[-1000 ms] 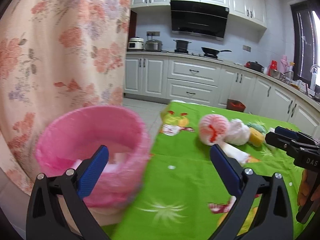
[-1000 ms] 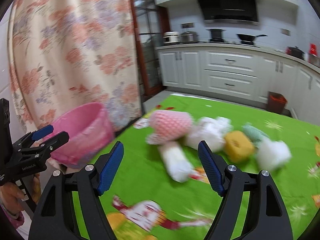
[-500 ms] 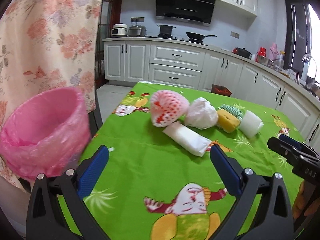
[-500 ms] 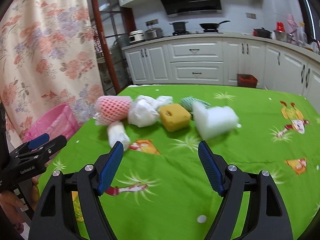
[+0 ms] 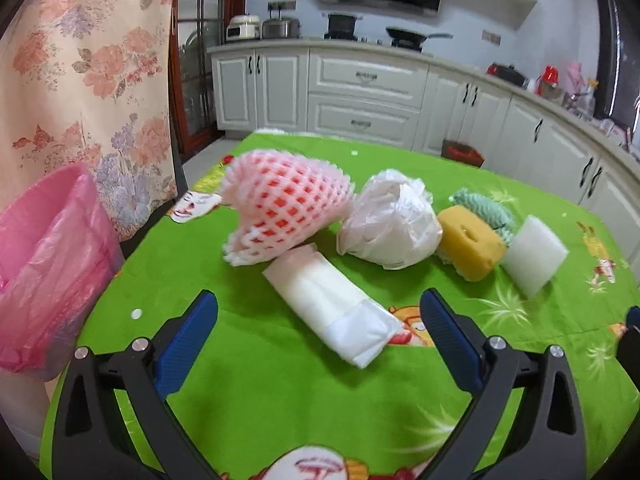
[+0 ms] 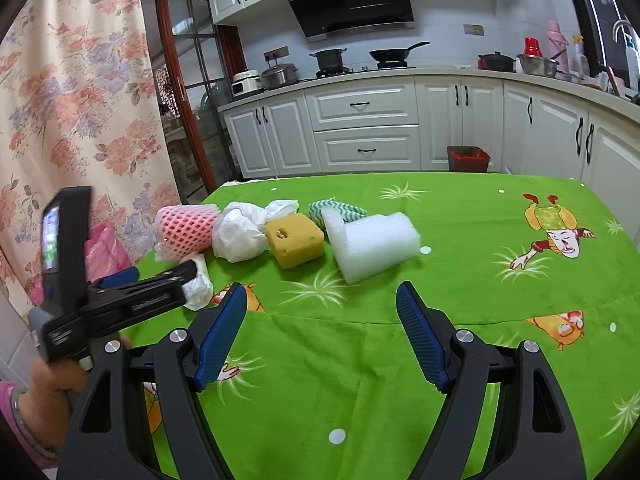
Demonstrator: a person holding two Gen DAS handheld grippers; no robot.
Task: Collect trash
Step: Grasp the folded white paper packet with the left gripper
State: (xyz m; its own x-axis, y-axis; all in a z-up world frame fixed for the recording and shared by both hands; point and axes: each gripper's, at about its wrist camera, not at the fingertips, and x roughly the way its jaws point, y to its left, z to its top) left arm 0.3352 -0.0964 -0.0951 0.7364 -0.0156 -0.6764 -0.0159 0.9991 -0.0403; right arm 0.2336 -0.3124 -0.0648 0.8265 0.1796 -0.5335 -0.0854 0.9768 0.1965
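Trash lies in a row on the green tablecloth (image 5: 280, 380): a pink foam fruit net (image 5: 284, 210), a rolled white plastic bag (image 5: 336, 308), a crumpled white bag (image 5: 390, 228), a yellow sponge (image 5: 470, 248), a green-white cloth (image 5: 488, 210) and a white foam piece (image 5: 534, 256). A bin lined with a pink bag (image 5: 44, 276) stands at the table's left edge. My left gripper (image 5: 318, 340) is open and empty, just short of the rolled bag. My right gripper (image 6: 320, 324) is open and empty, short of the white foam piece (image 6: 374, 246) and the sponge (image 6: 296, 242).
A floral curtain (image 5: 80, 80) hangs at the left behind the bin. White kitchen cabinets (image 6: 360, 132) and a red floor bin (image 6: 468, 158) stand beyond the table's far edge. The left gripper (image 6: 120, 300) shows in the right wrist view, near the rolled bag.
Both grippers have swung to the right, away from the pink bin and toward the trash row. The trash now looks closer and more central. Both grippers stayed open.
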